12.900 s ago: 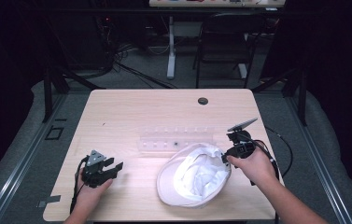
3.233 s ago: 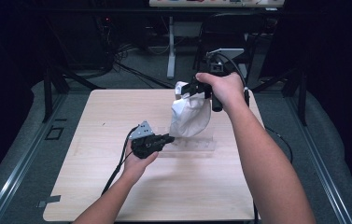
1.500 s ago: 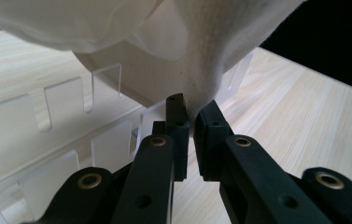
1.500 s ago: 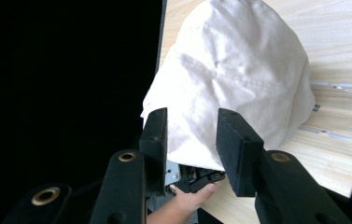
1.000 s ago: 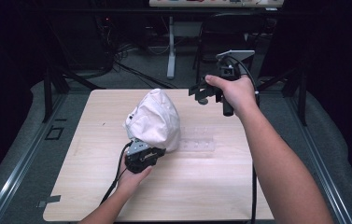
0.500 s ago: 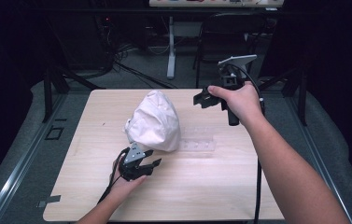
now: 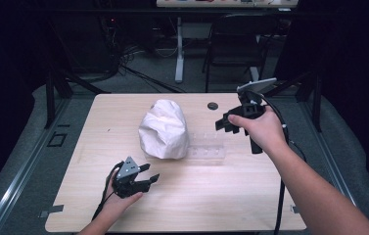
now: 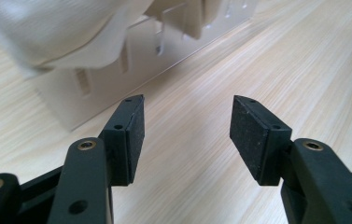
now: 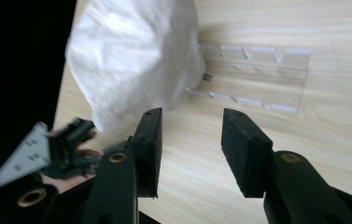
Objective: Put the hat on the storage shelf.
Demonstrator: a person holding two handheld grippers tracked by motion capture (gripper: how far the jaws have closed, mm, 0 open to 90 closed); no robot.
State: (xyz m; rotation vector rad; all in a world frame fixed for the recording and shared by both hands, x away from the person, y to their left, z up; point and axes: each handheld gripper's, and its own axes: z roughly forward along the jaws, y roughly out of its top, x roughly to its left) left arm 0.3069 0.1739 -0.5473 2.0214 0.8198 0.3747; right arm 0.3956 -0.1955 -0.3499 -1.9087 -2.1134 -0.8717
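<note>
A white cloth bag [image 7: 164,128] stands puffed up over the left end of a clear plastic rack [image 7: 207,147] in the middle of the wooden table [image 7: 250,196]. My left gripper [image 7: 151,174] lies low near the front, apart from the bag. Its jaws have just been opening and stand open with nothing between them [image 8: 186,116]; the bag [image 8: 61,32] and rack [image 8: 131,60] lie just ahead. My right gripper [image 7: 222,125] hovers right of the rack. Its jaws have also just been opening and hold nothing [image 9: 190,126], facing the bag [image 9: 136,60] and rack [image 9: 257,74].
A small dark round disc [image 7: 213,105] sits on the table behind the rack. A chair [image 7: 236,44] and desk legs stand beyond the far edge. The left gripper [image 9: 66,144] appears in the right gripper view. Bare wood stretches along the front and right.
The left gripper let go of the bag's lower edge and drew back toward the front. The right gripper came down and nearer. The bag stays draped over the rack.
</note>
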